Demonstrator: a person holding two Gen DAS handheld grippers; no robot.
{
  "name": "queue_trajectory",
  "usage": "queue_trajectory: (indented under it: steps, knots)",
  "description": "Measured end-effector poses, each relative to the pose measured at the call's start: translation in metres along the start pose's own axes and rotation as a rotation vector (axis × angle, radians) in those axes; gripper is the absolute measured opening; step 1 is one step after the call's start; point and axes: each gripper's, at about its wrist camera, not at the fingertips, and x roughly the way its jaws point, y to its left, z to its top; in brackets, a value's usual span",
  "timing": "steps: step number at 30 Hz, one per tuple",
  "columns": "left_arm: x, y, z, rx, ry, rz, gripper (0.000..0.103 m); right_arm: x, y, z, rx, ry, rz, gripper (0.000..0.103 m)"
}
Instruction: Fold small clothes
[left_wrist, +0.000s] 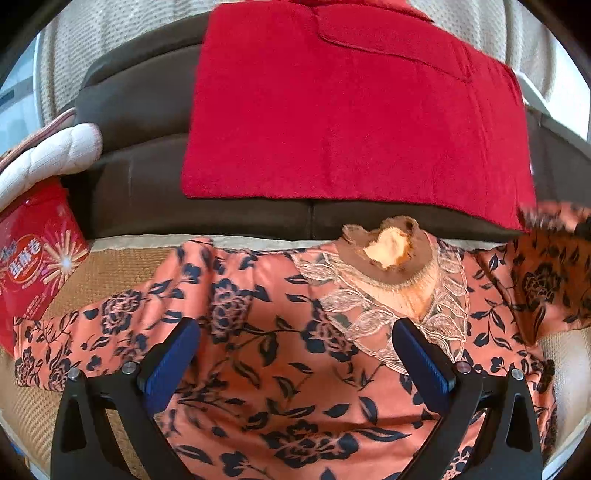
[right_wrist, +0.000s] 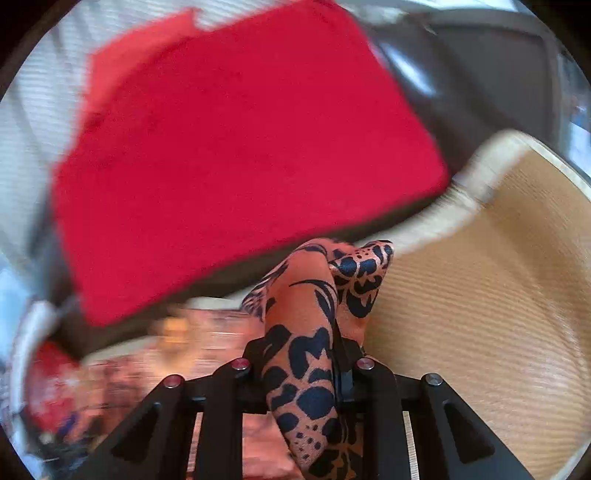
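An orange floral blouse (left_wrist: 258, 332) with a lace collar (left_wrist: 388, 295) lies spread on a woven mat (left_wrist: 110, 269). My left gripper (left_wrist: 295, 354) is open and hovers over its chest, blue pads wide apart. My right gripper (right_wrist: 299, 354) is shut on the blouse's right sleeve (right_wrist: 306, 314) and holds it lifted above the mat (right_wrist: 480, 314); the sleeve drapes over the fingers and hides them. That raised sleeve also shows at the right edge of the left wrist view (left_wrist: 546, 273). The right wrist view is blurred by motion.
A red cloth (left_wrist: 351, 110) lies on a dark brown sofa (left_wrist: 147, 166) behind the mat. A red snack box (left_wrist: 33, 254) and a white quilted cushion (left_wrist: 51, 155) sit at the left. A pale knitted throw (left_wrist: 92, 48) covers the sofa back.
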Motion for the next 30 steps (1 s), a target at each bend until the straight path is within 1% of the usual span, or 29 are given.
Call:
queue_trajectory:
  steps: [1, 2, 3, 4, 5, 6, 7, 8, 9, 10, 11, 12, 14, 15, 16, 18, 21, 23, 24, 25, 26, 27, 29, 30]
  knots:
    - [-0.002, 0.007, 0.001, -0.011, -0.005, 0.009, 0.103, -0.01, 0.022, 0.0, -0.017, -0.011, 0.067, 0.024]
    - [-0.004, 0.016, 0.002, -0.026, -0.01, 0.022, 0.103, -0.017, 0.038, 0.0, -0.032, -0.016, 0.117, 0.024]
    - [-0.007, 0.03, 0.003, -0.05, -0.018, 0.041, 0.103, -0.023, 0.064, -0.004, -0.064, -0.017, 0.178, 0.024]
    - [-0.009, 0.041, 0.003, -0.069, -0.025, 0.057, 0.103, -0.026, 0.087, -0.009, -0.094, -0.011, 0.22, 0.024]
    - [-0.012, 0.053, 0.003, -0.088, -0.032, 0.077, 0.103, -0.026, 0.101, -0.015, -0.111, -0.005, 0.244, 0.024]
    - [-0.016, 0.068, 0.003, -0.107, -0.042, 0.104, 0.103, -0.023, 0.125, -0.025, -0.136, 0.016, 0.288, 0.027]
    - [-0.018, 0.08, 0.002, -0.121, -0.05, 0.132, 0.103, -0.016, 0.14, -0.033, -0.151, 0.04, 0.32, 0.028]
    - [-0.021, 0.09, 0.001, -0.132, -0.057, 0.155, 0.103, -0.005, 0.16, -0.046, -0.168, 0.077, 0.358, 0.031]
    - [-0.023, 0.101, 0.0, -0.147, -0.064, 0.182, 0.103, 0.006, 0.17, -0.053, -0.176, 0.108, 0.382, 0.048]
    - [-0.024, 0.109, -0.001, -0.161, -0.066, 0.196, 0.103, 0.02, 0.182, -0.066, -0.177, 0.153, 0.417, 0.082]
    - [-0.024, 0.118, -0.002, -0.184, -0.062, 0.196, 0.103, 0.034, 0.195, -0.082, -0.168, 0.198, 0.452, 0.092]
    - [-0.023, 0.123, -0.002, -0.2, -0.057, 0.19, 0.103, 0.049, 0.198, -0.094, -0.179, 0.217, 0.446, 0.093]
    - [-0.019, 0.131, -0.003, -0.233, -0.038, 0.166, 0.103, 0.071, 0.2, -0.114, -0.243, 0.247, 0.381, 0.092]
    - [-0.017, 0.132, -0.003, -0.236, -0.03, 0.156, 0.103, 0.078, 0.198, -0.127, -0.277, 0.247, 0.335, 0.092]
    - [-0.014, 0.132, -0.004, -0.235, -0.018, 0.144, 0.103, 0.078, 0.196, -0.135, -0.284, 0.242, 0.308, 0.092]
    - [-0.009, 0.13, -0.003, -0.23, -0.005, 0.127, 0.103, 0.082, 0.178, -0.144, -0.255, 0.227, 0.263, 0.092]
    - [-0.001, 0.125, -0.004, -0.216, 0.006, 0.118, 0.103, 0.077, 0.136, -0.144, -0.18, 0.16, 0.179, 0.09]
    - [0.004, 0.119, -0.006, -0.195, 0.015, 0.113, 0.103, 0.079, 0.102, -0.142, -0.098, 0.108, 0.115, 0.08]
    - [0.009, 0.114, -0.006, -0.186, 0.025, 0.104, 0.103, 0.081, 0.093, -0.139, -0.072, 0.111, 0.092, 0.071]
    - [0.015, 0.11, -0.006, -0.186, 0.039, 0.081, 0.103, 0.082, 0.081, -0.137, -0.039, 0.116, 0.069, 0.067]
    - [0.02, 0.107, -0.005, -0.192, 0.052, 0.05, 0.102, 0.083, 0.065, -0.132, -0.007, 0.107, 0.052, 0.064]
    - [0.026, 0.103, -0.005, -0.203, 0.067, 0.006, 0.101, 0.081, 0.058, -0.13, 0.008, 0.092, 0.04, 0.06]
    - [0.038, 0.094, -0.002, -0.205, 0.085, -0.044, 0.097, 0.079, 0.035, -0.122, 0.052, 0.044, 0.005, 0.059]
    - [0.043, 0.09, 0.0, -0.197, 0.085, -0.047, 0.097, 0.078, 0.024, -0.117, 0.076, 0.025, -0.008, 0.059]
